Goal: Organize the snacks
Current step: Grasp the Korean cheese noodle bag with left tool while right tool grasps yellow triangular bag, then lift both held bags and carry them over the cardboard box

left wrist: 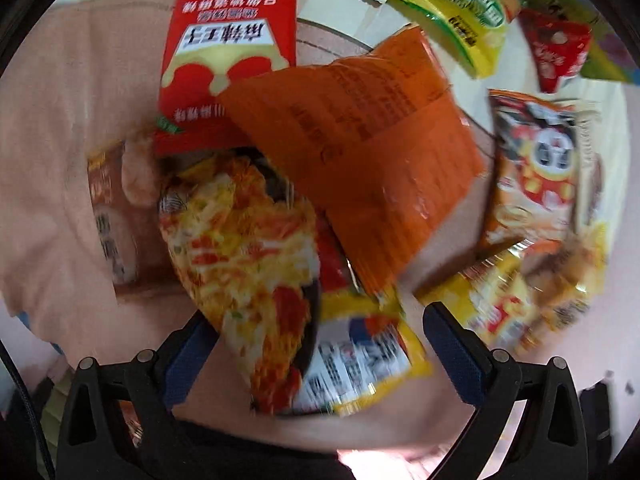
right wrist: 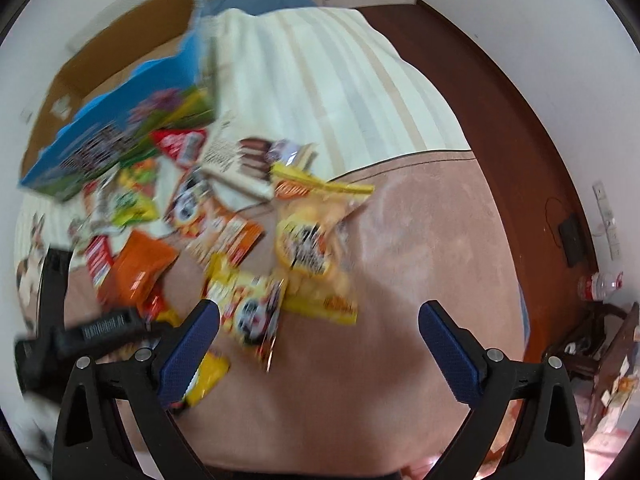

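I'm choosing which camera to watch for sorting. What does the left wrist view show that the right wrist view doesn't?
Only the left wrist view: a close look at the noodle packet between the open left gripper fingers, untouched, with readable print on the tall red packet.

Only the right wrist view: the blue box, striped cloth, wooden floor, and the open, empty right gripper.

Both: the orange packet and pink blanket.

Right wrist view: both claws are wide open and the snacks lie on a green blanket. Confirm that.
Not quite. The right wrist view shows the snacks on a pink blanket, not green. The rest holds: the right claw and left claw are wide open.
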A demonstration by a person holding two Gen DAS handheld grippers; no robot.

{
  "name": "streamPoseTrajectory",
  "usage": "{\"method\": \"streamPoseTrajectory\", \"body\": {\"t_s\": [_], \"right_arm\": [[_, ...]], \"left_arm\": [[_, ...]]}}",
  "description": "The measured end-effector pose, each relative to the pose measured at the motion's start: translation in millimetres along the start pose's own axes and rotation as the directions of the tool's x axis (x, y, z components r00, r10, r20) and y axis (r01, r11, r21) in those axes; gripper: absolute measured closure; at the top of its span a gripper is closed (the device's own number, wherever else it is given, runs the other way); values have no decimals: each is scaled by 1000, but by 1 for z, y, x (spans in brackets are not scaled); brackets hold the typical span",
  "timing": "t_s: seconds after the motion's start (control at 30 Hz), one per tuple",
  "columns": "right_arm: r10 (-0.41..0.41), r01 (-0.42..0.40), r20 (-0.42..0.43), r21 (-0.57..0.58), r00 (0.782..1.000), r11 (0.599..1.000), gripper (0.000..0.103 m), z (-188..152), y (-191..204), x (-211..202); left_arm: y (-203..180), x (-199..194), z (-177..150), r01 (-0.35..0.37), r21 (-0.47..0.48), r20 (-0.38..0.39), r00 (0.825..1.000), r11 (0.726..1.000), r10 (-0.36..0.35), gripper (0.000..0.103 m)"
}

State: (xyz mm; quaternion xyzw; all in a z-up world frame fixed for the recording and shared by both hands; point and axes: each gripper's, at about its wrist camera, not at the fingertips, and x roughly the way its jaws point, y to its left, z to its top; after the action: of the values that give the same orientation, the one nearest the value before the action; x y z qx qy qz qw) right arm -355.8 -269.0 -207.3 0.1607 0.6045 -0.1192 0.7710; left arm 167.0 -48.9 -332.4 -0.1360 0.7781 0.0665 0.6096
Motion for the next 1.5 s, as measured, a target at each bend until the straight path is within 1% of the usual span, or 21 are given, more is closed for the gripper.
{"method": "streamPoseTrajectory", "body": {"t_s": [0.03, 0.07, 0.13, 0.17, 0.23, 0.3, 0.4, 0.47, 0.6, 0.67, 0.73, 0.8, 0.87, 0.97, 1.07, 1.17, 1.27, 1.3, 1.33, 1.43, 1.5], "right_arm": [[3, -3, -1, 9, 1000, 1000, 3, 6, 0, 8], [-5, 5, 0, 13, 1000, 1000, 4, 12, 0, 17], [-37, 37, -15, 12, 999, 999, 10, 23, 3, 38], [-50, 50, -26, 16, 998, 999, 17, 27, 3, 48], [-49, 51, -63, 31, 997, 998, 21, 34, 3, 69], [-11, 14, -87, 35, 996, 999, 34, 37, 4, 83], [-17, 15, -117, -20, 993, 1000, 50, 40, 10, 96], [-17, 8, -129, -73, 992, 997, 58, 41, 13, 96], [20, -53, -227, -142, 974, 988, 63, 35, 6, 89], [26, -73, -266, -169, 964, 983, 63, 33, 0, 82], [-2, -65, -284, -227, 959, 972, 63, 27, -3, 73], [-30, -56, -289, -285, 957, 957, 63, 19, -7, 64], [-46, -70, -330, -329, 943, 942, 63, 9, -4, 61], [-65, -113, -410, -394, 910, 912, 63, -17, 8, 62], [-93, -110, -445, -409, 890, 906, 63, -39, 7, 76], [-85, -91, -435, -367, 896, 926, 59, -42, 1, 86], [-35, -94, -419, -283, 908, 955, 48, -40, -8, 86], [-28, -92, -417, -264, 909, 960, 40, -40, -13, 84], [-22, -88, -411, -246, 911, 965, 36, -39, -15, 83], [-35, -55, -372, -228, 928, 972, 34, -45, -27, 73], [-35, -42, -336, -218, 941, 975, 32, -53, -26, 64]], "left_arm": [[-3, 3, -1, -36, 17, 31, 999, 999, 35, 12], [-6, 7, -4, -64, 37, 54, 997, 997, 62, 12], [-10, 12, -14, -73, 86, 105, 992, 994, 63, 14], [-11, 12, -20, -85, 119, 134, 989, 989, 69, 14], [-19, 13, -37, -156, 221, 180, 977, 963, 117, 15], [-22, 16, -49, -221, 307, 219, 963, 926, 157, 17], [-19, 22, -62, -253, 392, 217, 960, 884, 179, 17], [-17, 27, -63, -231, 409, 180, 969, 883, 171, 17], [1, 44, -53, -105, 330, 74, 994, 938, 85, 16], [5, 51, -50, -60, 284, 45, 998, 957, 49, 15], [9, 57, -49, -36, 250, 38, 999, 968, 27, 14], [20, 75, -40, -38, 241, 52, 998, 970, 27, 14], [22, 94, -35, -50, 233, 67, 997, 971, 35, 13], [22, 90, -43, -57, 221, 82, 996, 974, 39, 14], [11, 55, -59, -80, 237, 110, 992, 968, 55, 15], [11, 44, -79, -112, 275, 134, 988, 955, 78, 19], [11, 46, -82, -118, 300, 126, 988, 946, 83, 18], [13, 49, -78, -111, 298, 124, 989, 948, 77, 17], [14, 53, -72, -98, 291, 114, 991, 952, 67, 16], [16, 61, -55, -56, 252, 84, 996, 966, 36, 15], [17, 65, -54, -40, 230, 85, 996, 972, 21, 15]]}}
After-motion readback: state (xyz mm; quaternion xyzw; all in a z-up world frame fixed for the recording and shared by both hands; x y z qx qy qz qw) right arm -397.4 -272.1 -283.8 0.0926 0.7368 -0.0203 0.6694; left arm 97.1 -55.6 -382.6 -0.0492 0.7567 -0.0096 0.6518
